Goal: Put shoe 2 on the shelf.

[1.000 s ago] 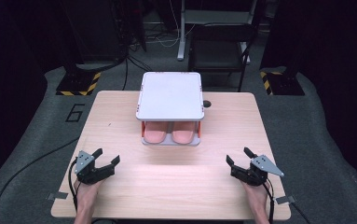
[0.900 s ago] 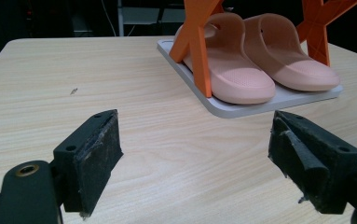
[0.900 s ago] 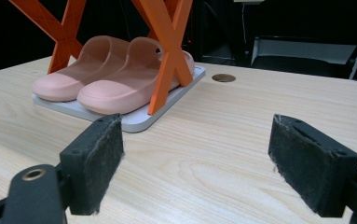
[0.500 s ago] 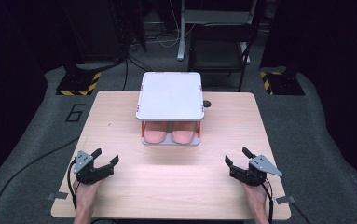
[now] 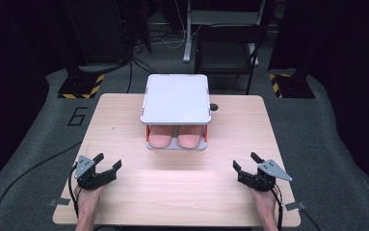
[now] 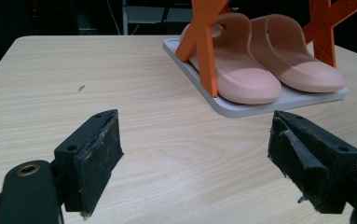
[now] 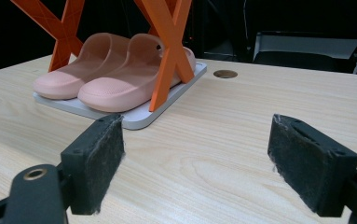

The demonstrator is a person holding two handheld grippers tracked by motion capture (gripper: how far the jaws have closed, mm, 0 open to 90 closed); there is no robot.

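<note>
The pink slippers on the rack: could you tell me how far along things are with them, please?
Nothing looks started. Both pink slippers sit side by side on the lower shelf of the rack. In hand: nothing; the left tongs and right tongs are open near the table's front edge. Any handling of the slippers is still ahead.

The rack's white top shelf point(image 5: 176, 98) hides the heels of the pink slippers point(image 5: 177, 138). Both gripper views cut off the orange legs point(image 7: 169, 51) at the top edge.

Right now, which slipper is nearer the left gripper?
The left slipper of the pink pair on the rack's bottom shelf; the other slipper lies toward the right gripper.
</note>
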